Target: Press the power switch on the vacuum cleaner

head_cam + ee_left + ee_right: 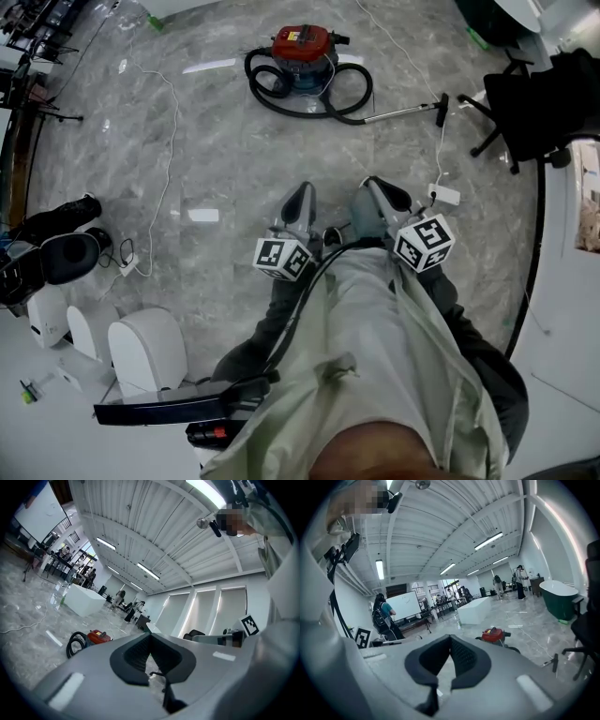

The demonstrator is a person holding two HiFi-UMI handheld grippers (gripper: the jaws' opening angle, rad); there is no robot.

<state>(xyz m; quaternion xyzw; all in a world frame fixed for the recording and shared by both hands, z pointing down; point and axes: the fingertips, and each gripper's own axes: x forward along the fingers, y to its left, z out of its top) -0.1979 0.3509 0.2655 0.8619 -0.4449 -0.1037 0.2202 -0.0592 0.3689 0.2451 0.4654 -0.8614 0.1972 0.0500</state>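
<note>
Left gripper (300, 199) and right gripper (382, 195), clenched empty, hang far from the vacuum cleaner (302, 49); I have yet to press its switch.

I'm looking into a big open-plan office hall. A polished grey marble floor (225, 159) runs under a white ribbed ceiling (454, 522) with long strip lights (489, 541). There is a whiteboard (404, 604), a black office chair (530, 108), tall windows with blinds (204, 613), and people (519, 582) standing in the distance.
</note>
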